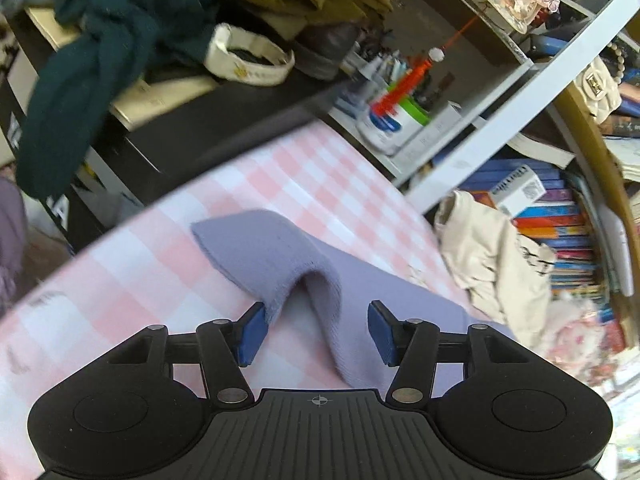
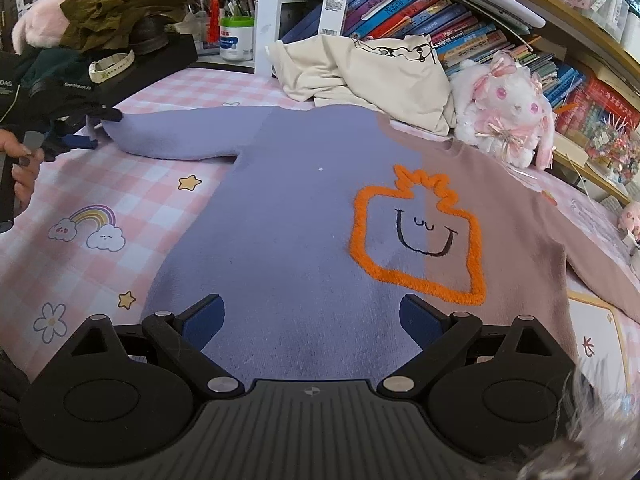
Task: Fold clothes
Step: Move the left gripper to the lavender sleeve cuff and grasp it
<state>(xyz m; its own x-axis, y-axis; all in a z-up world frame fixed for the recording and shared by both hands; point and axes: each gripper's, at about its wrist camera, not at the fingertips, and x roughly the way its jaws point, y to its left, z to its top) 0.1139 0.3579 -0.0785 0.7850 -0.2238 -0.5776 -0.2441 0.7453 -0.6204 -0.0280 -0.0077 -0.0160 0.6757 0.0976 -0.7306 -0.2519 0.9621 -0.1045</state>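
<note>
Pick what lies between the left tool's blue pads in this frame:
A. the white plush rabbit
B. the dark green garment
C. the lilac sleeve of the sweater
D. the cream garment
C. In the left wrist view a raised fold of the lilac sleeve sits between the pads of the left tool, which stand apart and have not pinched it shut.

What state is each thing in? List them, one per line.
sweater: spread flat, face up on the checked cloth.
purple sleeve: end raised in a fold between the left gripper's blue pads, not yet pinched.
right gripper: open, over the sweater's hem.
cream garment: crumpled, unfolded.
plush rabbit: sitting beside the sweater's shoulder.
</note>
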